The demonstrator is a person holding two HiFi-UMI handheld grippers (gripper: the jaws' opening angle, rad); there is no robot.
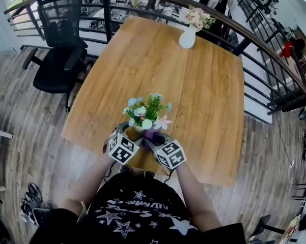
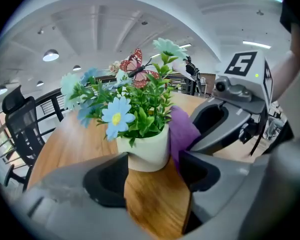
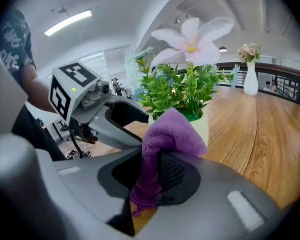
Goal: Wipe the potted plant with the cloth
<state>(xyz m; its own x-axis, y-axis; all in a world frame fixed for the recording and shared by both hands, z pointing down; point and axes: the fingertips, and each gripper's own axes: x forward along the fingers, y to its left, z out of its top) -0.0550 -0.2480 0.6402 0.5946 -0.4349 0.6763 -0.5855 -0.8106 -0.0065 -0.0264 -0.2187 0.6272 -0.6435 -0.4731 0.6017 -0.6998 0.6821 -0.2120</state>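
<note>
The potted plant stands near the table's front edge: a small white pot with green leaves, blue and white flowers and a butterfly. My left gripper is open, its jaws reaching either side of the pot's base; I cannot tell whether they touch it. My right gripper is shut on a purple cloth, whose bunched top rests against the pot's right side. In the head view both grippers meet just below the plant.
The wooden table stretches away behind the plant. A white vase of pink flowers stands at its far edge. A black office chair sits at the far left, and a dark railing runs behind.
</note>
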